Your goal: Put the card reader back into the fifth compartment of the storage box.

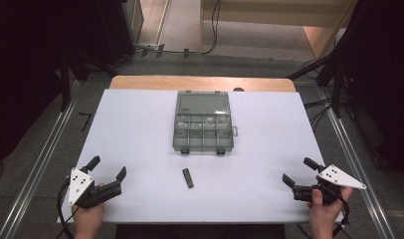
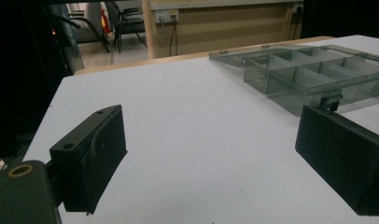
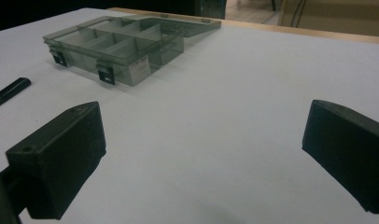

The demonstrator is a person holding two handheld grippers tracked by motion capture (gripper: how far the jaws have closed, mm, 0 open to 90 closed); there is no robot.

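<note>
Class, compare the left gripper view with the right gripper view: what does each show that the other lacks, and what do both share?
Left gripper view alone: chairs and a wall socket behind the table.

Right gripper view alone: the small black bar lying on the table, left of the box, and a white label on the box's front wall.

Shared: the open, clear compartment box with dark latches, the white table, and each view's own open claw, left and right, holding nothing.
</note>
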